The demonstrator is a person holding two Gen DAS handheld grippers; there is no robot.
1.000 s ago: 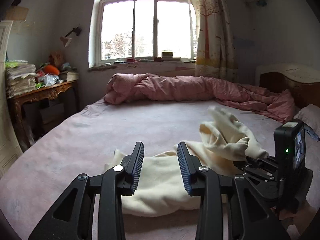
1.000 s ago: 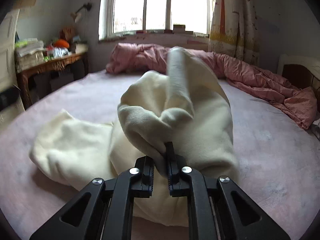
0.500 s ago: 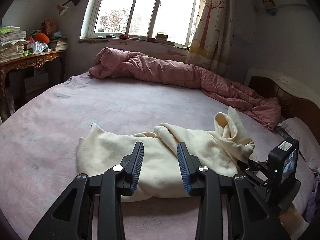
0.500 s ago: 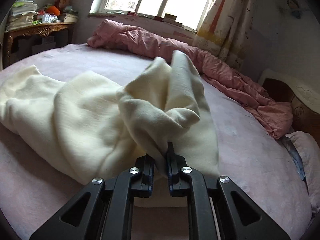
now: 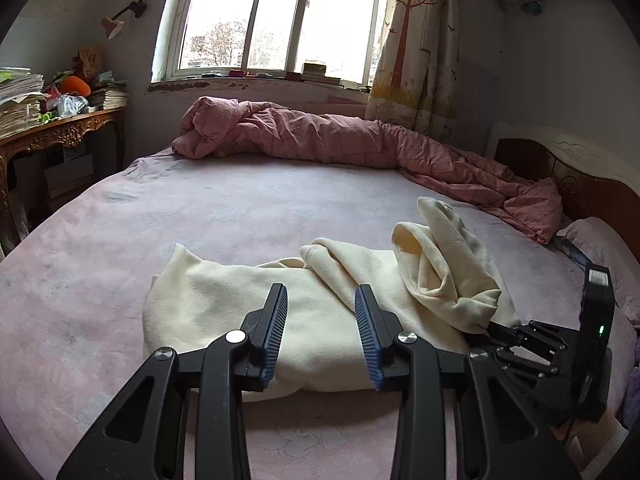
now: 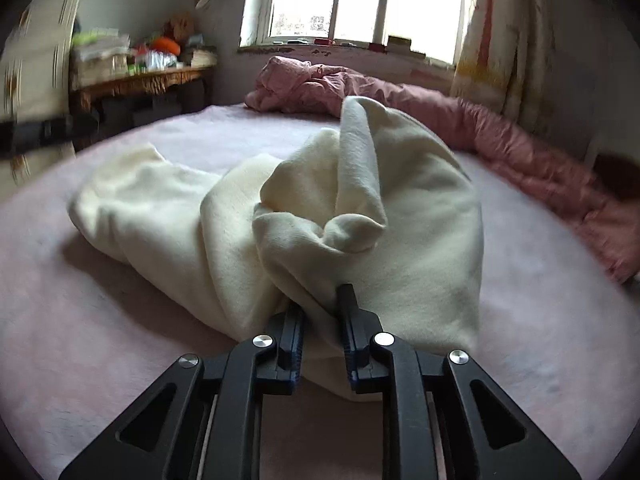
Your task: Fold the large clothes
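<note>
**Cream garment bunched on bed; right tool gripping, left tool spread**

The cream garment [image 5: 320, 312] is being seen lying crumpled on the pink bed [image 5: 240, 208], toward the near edge, with its flatter part spread to the left and a raised bundle of folds at the right.

The left tool [image 5: 321, 330] is being held with its fingers wide apart and nothing between them, low over the near edge of the flat part; whether the blue pads are touching the cloth cannot be told.

The right tool [image 6: 320, 312] is being held nearly closed on a thick fold of the garment [image 6: 360, 216]; cloth is being pinched between its fingers, and the gathered fabric is standing up in a peak above them. In the left wrist view, the right tool [image 5: 486, 330] is being seen at the right side of the garment, with the bundle rising from it.

A rumpled pink quilt [image 5: 360, 144] is being seen along the far side of the bed, below the window [image 5: 280, 20]. A cluttered worktop [image 5: 60, 128] is being noted at the left wall.
</note>
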